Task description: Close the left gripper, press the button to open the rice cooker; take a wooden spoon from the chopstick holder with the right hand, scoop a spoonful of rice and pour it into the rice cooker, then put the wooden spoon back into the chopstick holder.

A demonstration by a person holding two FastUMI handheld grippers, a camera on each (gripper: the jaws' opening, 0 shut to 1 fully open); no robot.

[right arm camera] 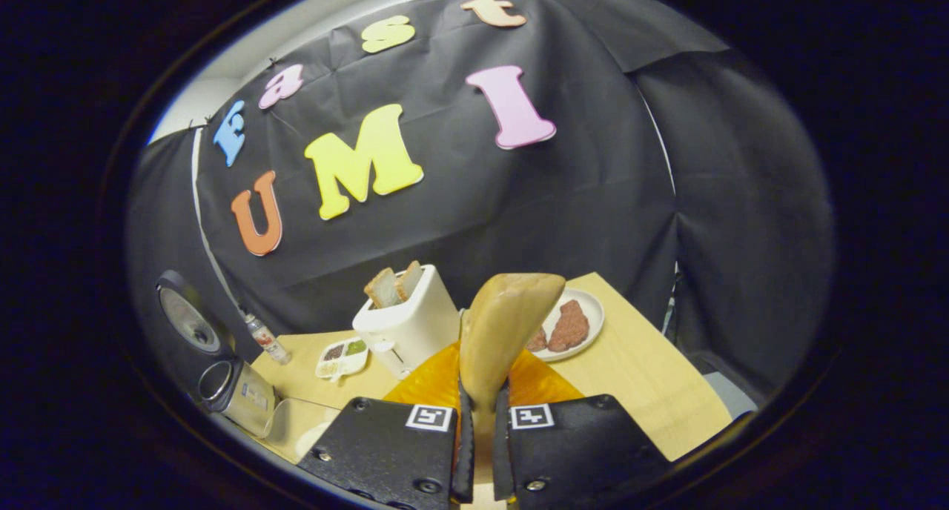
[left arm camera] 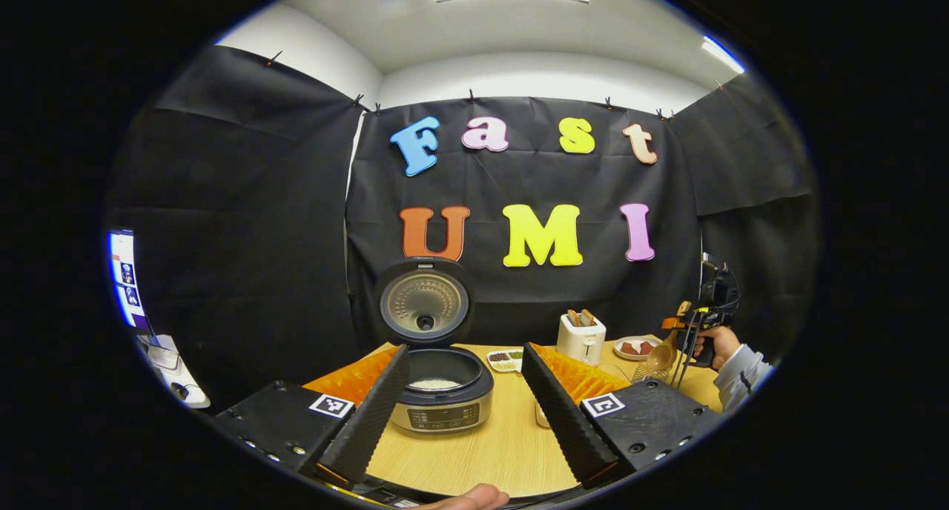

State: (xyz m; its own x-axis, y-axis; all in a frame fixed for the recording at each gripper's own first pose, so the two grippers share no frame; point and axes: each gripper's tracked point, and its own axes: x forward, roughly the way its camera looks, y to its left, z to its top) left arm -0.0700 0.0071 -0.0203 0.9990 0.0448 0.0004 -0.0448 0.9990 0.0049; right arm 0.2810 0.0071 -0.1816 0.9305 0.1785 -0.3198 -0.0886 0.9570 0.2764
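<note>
The rice cooker (left arm camera: 443, 399) stands open on the wooden table, its lid (left arm camera: 424, 302) upright and white rice in the pot. My left gripper (left arm camera: 465, 354) is open just in front of it, with a finger on either side of the pot and touching nothing. At the far right a hand holds my right gripper (left arm camera: 693, 339) above the table with the wooden spoon (left arm camera: 662, 356) in it. In the right gripper view my right gripper (right arm camera: 482, 400) is shut on the handle of the wooden spoon (right arm camera: 508, 325), whose bowl points up and forward. The rice cooker (right arm camera: 237, 391) is low on the left.
A white toaster (left arm camera: 580, 337) with bread, a plate of meat (left arm camera: 636, 347) and a small condiment tray (left arm camera: 506, 359) stand along the back of the table. A small bottle (right arm camera: 263, 338) stands near the cooker. A clear container (right arm camera: 296, 421) sits by the right gripper. A screen (left arm camera: 122, 276) glows at far left.
</note>
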